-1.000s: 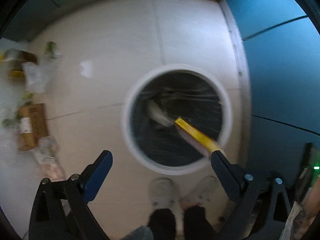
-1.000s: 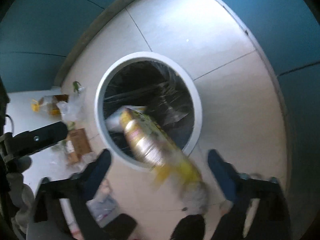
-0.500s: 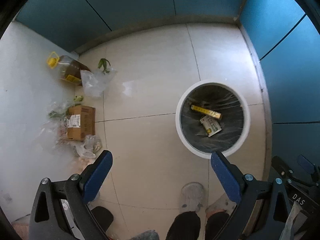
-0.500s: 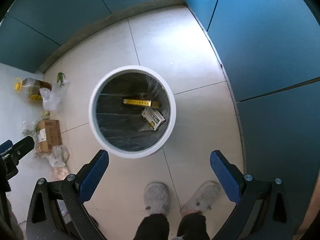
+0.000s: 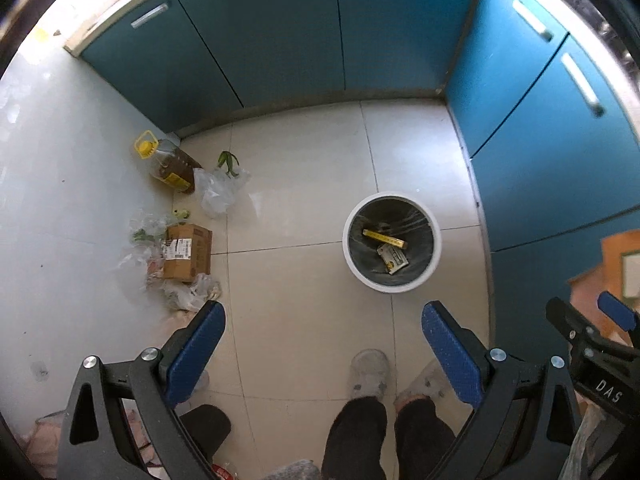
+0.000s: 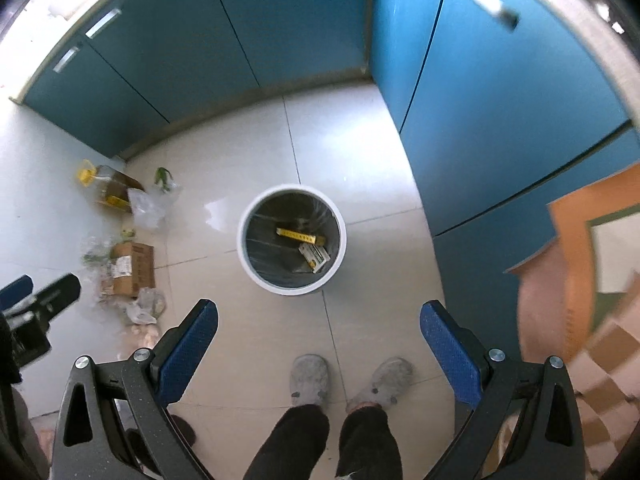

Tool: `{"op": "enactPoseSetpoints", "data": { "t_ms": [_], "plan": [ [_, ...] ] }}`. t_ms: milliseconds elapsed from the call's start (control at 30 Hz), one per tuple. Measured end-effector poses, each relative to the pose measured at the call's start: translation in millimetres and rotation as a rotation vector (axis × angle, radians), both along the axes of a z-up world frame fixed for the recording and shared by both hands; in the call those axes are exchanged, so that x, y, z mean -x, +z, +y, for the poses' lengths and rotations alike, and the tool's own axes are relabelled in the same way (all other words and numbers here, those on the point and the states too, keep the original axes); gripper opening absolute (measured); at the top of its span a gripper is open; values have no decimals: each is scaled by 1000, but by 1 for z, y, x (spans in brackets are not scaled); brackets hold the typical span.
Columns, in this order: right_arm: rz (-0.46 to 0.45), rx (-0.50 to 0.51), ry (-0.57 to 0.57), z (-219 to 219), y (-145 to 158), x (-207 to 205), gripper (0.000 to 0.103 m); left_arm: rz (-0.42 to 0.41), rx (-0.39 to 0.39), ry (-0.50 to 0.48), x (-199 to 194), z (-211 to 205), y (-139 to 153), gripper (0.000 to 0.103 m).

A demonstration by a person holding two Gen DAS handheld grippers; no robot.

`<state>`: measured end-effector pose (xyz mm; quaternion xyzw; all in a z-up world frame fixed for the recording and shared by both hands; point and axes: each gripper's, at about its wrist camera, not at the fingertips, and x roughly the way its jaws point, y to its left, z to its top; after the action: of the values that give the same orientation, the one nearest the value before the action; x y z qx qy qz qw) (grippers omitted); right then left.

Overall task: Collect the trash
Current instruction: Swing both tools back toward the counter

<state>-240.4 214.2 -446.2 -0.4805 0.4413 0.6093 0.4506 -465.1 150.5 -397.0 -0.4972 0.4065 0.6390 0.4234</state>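
Observation:
A white round trash bin [image 5: 436, 248] [image 6: 340, 254] with a dark liner stands on the tiled floor. Inside lie a yellow box [image 5: 384, 238] [image 6: 299, 235] and a white carton [image 5: 393, 258] [image 6: 315, 257]. Trash lies at the left: a cardboard box [image 5: 187, 252] [image 6: 134, 268], clear plastic bags [image 5: 218, 190] [image 6: 148, 208], an oil bottle with a yellow cap [image 5: 168, 166] [image 6: 108, 190] and green vegetable scraps [image 5: 229, 162]. My left gripper [image 5: 322, 336] and right gripper [image 6: 319, 334] are both open, empty, and held high above the floor.
Teal cabinet doors [image 5: 304, 32] [image 6: 500, 92] line the back and right sides. A person's legs and grey slippers [image 5: 370, 372] [image 6: 310, 378] stand below the grippers. The right gripper's body [image 5: 592, 348] shows at the right of the left view.
A yellow box and a packet fell from the open grippers into the bin. Both grippers then rose well away from it, and the bin now looks small.

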Motion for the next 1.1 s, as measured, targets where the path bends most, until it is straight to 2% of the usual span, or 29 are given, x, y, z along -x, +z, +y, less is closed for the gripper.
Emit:
{"op": "enactPoseSetpoints", "data": {
  "t_ms": [300, 533, 667, 733, 767, 867, 1000, 1100],
  "plan": [
    [28, -42, 14, -41, 119, 5, 102, -27, -60, 13, -8, -44, 89, 100],
    [76, -72, -5, -72, 176, 0, 102, -24, -124, -8, -20, -67, 145, 100],
    [165, -81, -40, -86, 198, -21, 102, 5, -180, -47, -37, -67, 179, 101],
    [235, -72, -69, -88, 207, -34, 102, 25, -229, -80, -54, -63, 199, 103],
    [299, -71, -98, -87, 213, -47, 102, 26, -246, -93, -62, -60, 206, 103],
    [382, -101, -171, -89, 232, -80, 102, 28, -304, -153, -101, -46, 233, 103],
    [406, -178, -273, -101, 262, -141, 102, 39, -359, -285, -186, -24, 260, 103],
    [375, -239, -409, -120, 287, -217, 102, 17, -357, -394, -267, -8, 270, 103]
  ]
}}
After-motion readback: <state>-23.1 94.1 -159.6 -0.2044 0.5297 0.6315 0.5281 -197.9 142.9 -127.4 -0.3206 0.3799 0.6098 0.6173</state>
